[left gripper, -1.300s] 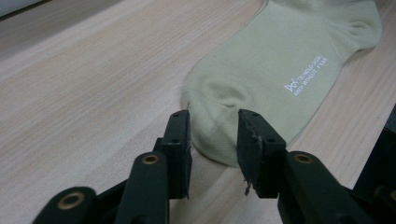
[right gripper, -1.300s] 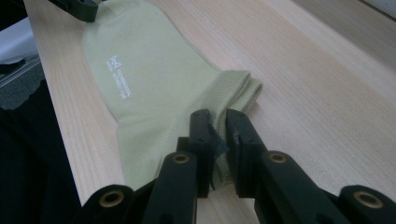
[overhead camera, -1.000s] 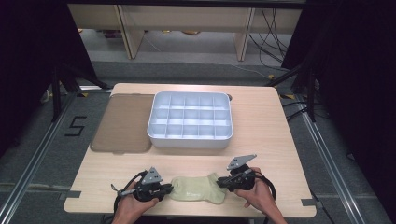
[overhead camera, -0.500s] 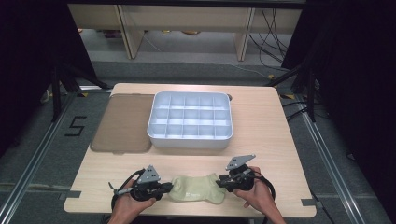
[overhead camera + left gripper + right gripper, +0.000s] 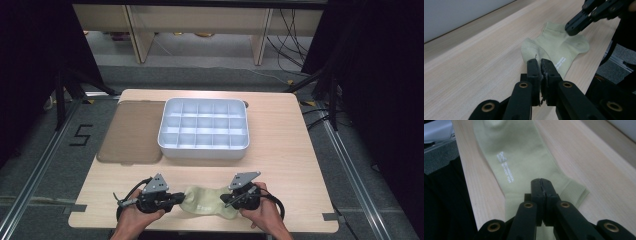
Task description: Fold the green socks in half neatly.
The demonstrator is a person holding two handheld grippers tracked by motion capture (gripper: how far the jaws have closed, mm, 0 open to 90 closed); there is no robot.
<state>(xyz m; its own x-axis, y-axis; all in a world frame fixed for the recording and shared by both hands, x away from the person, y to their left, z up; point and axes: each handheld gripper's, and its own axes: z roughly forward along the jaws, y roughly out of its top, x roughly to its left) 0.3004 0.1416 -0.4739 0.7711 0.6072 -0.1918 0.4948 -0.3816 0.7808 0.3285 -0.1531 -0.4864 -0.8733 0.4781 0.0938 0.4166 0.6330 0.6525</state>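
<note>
A pale green sock (image 5: pixel 205 202) lies stretched across the table's front edge between my two grippers. My left gripper (image 5: pixel 176 199) is shut on its toe end, and in the left gripper view a sliver of fabric shows between the closed jaws (image 5: pixel 540 62) with the sock (image 5: pixel 559 47) running away ahead. My right gripper (image 5: pixel 225 201) has just been closing. In the right gripper view it stands shut (image 5: pixel 541 181) on the sock (image 5: pixel 519 157) near the ribbed cuff. From the left gripper view, the right gripper (image 5: pixel 571 27) meets the cuff's far corner.
A white tray (image 5: pixel 202 150) with several empty compartments stands at the middle of the wooden table (image 5: pixel 290 165). A flat brown lid (image 5: pixel 132 132) lies to its left. The sock sits close to the table's front edge, with bare wood to the right.
The right gripper has shifted a little left onto the sock's cuff. The left gripper has risen slightly, and the sock looks a bit narrower between the two.
</note>
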